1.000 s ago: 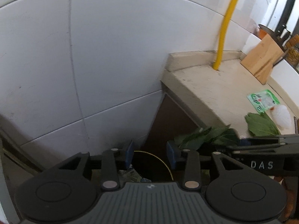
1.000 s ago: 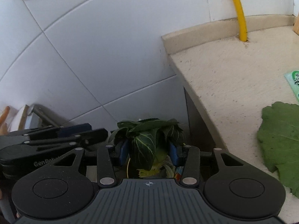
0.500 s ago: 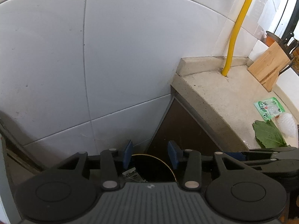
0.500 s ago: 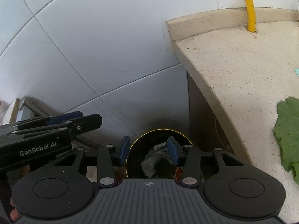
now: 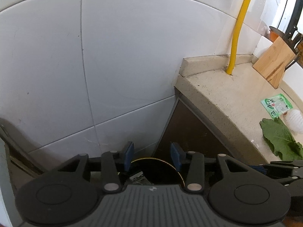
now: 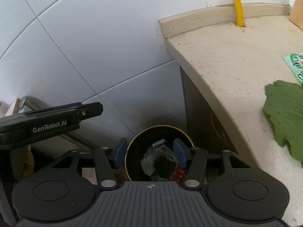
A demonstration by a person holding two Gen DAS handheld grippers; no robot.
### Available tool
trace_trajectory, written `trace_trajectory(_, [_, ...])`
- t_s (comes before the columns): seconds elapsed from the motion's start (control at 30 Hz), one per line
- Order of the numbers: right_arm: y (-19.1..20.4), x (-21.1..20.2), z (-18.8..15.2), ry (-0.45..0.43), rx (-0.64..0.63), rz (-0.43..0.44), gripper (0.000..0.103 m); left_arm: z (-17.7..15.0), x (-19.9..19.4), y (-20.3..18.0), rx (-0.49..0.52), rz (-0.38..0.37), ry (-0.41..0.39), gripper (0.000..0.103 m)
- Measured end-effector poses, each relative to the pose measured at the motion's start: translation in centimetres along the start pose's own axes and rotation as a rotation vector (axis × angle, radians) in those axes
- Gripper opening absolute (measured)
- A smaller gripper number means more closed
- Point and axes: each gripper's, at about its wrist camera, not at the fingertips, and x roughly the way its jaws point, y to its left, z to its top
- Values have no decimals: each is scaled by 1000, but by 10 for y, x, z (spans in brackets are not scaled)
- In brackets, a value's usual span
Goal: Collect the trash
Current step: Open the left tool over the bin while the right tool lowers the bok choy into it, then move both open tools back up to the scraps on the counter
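A black trash bin (image 6: pixel 161 126) with a gold rim stands on the floor in the corner between the tiled wall and the counter. Crumpled wrappers and dark leaves (image 6: pixel 151 160) lie inside it. My right gripper (image 6: pixel 149 151) hangs over the bin; its jaws are opening and nothing is between them. My left gripper (image 5: pixel 152 156) is open and empty above the bin's rim (image 5: pixel 170 164); it also shows from the side as the left gripper (image 6: pixel 98 109). A green leaf (image 6: pixel 284 117) and a green packet (image 6: pixel 295 64) lie on the counter.
The beige stone counter (image 5: pixel 227 98) juts out at the right, with a brown cabinet side under it. A yellow pipe (image 5: pixel 238 28) rises from the counter's back. A wooden knife block (image 5: pixel 274 66) and a white ribbed object (image 5: pixel 294 121) sit farther right. White tiled wall fills the left.
The right gripper held a bunch of green leaves a second ago; it let go, the leaves are gone from between its jaws, and the jaws stand wider.
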Motion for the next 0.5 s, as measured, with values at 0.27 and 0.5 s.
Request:
trace_trajectory(0.27, [-4,-16,-8,-39,25,-34,67,-2,-3,-6,22,11,-10,38])
trace_trajectory(0.5, [-7,-29,-20,-61,34,-65,70,-4,-8,-15,76,26,-50,38])
